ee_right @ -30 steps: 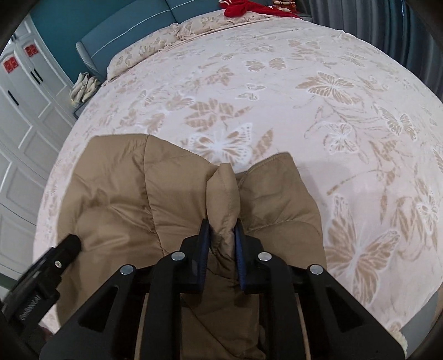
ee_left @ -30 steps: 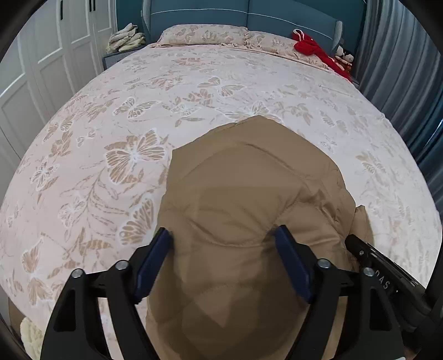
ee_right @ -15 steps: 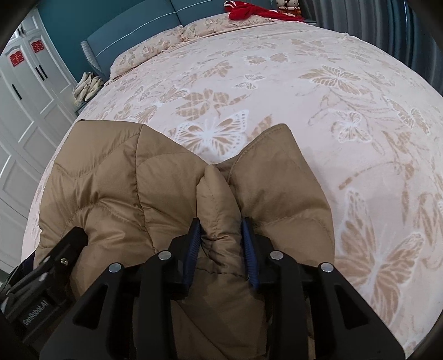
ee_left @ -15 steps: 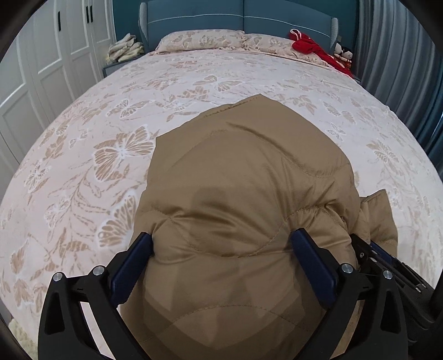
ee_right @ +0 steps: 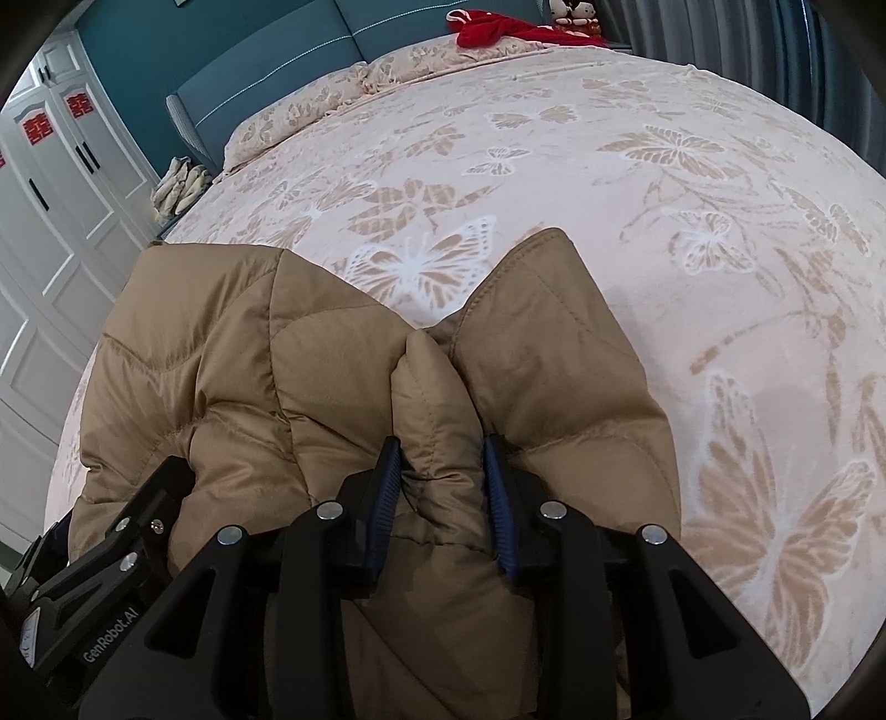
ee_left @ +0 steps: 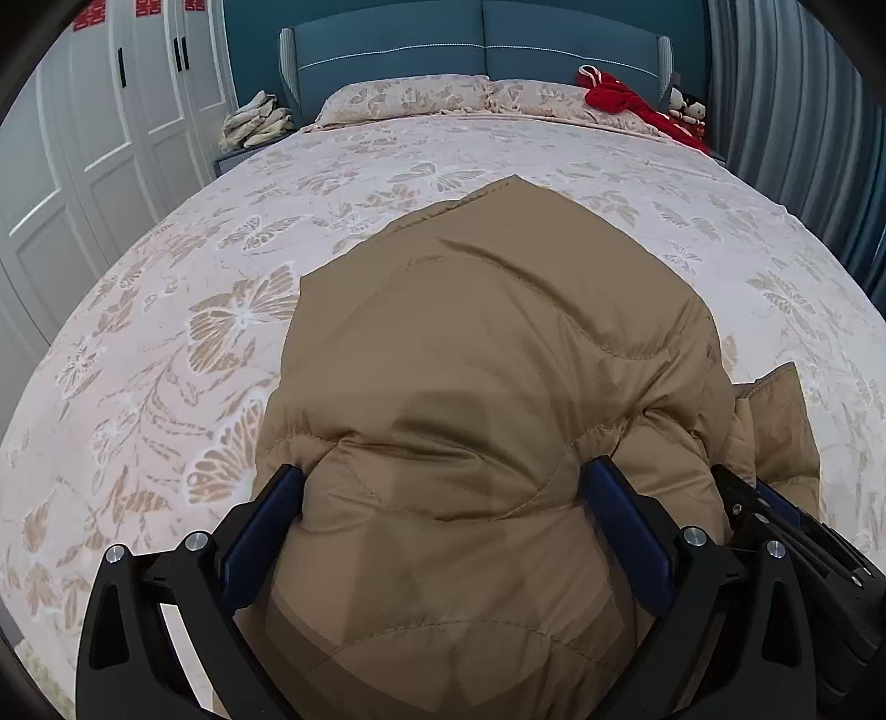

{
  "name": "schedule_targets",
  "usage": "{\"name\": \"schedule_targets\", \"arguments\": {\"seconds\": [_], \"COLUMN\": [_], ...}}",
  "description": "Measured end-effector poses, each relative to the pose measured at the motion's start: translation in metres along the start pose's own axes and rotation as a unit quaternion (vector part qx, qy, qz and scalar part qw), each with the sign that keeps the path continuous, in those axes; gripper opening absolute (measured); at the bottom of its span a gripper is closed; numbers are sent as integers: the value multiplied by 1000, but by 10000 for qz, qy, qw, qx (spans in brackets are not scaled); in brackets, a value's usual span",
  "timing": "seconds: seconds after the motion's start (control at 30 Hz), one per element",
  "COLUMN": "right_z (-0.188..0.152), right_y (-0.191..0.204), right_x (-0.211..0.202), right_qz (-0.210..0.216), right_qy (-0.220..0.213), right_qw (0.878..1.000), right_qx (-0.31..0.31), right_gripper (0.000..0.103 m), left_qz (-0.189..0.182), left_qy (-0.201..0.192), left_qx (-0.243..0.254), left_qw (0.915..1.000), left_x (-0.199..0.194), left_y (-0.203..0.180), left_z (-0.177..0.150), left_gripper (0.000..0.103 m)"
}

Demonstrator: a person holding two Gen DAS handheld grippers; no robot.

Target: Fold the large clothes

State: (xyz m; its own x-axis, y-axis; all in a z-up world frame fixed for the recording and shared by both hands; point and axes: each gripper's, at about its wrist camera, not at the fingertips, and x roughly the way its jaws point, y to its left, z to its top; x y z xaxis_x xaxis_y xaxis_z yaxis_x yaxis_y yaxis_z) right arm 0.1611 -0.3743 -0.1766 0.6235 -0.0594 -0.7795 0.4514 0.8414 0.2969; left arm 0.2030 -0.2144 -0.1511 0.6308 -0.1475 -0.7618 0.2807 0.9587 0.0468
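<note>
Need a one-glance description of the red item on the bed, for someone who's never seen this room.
Start at the blue headboard of the butterfly-print bed. Follow it to its right end, by the grey curtains: the red garment lies crumpled there over the pillow's corner. It is the only bright red thing on the bed; the tan quilted jacket lies near the foot.

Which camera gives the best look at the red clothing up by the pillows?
The left wrist view: the red garment lies unobstructed beside the pillows. The right wrist view catches it only at the top edge, partly cropped.
</note>
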Motion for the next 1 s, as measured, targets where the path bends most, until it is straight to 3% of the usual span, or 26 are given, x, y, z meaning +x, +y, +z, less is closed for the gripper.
{"name": "schedule_targets", "arguments": {"seconds": [0.57,0.77,0.87,0.9,1.0], "right_z": [-2,2,3,-1,-19], "right_y": [-2,-10,-19,-23,-40], "right_x": [2,-8,-35,-48,-84], "right_qz": [21,365,462,533,603], "right_qy": [-162,-104,83,40,-33], "right_qw": [9999,9991,9981,9972,9954], "right_qx": [27,184,407,526,746], "right_gripper": [28,31,49,61,70], "left_qz": [160,-164,-398,-479,-580], "left_qy": [-111,2,153,176,317], "left_qx": [75,21,89,14,-218], "left_qw": [9998,9999,9990,9987,9976], "left_x": [7,-6,-28,-40,-67], "left_y": [-8,4,18,29,55], "left_z": [-3,0,-3,-6,-18], "left_gripper": [98,98,98,98,98]}}
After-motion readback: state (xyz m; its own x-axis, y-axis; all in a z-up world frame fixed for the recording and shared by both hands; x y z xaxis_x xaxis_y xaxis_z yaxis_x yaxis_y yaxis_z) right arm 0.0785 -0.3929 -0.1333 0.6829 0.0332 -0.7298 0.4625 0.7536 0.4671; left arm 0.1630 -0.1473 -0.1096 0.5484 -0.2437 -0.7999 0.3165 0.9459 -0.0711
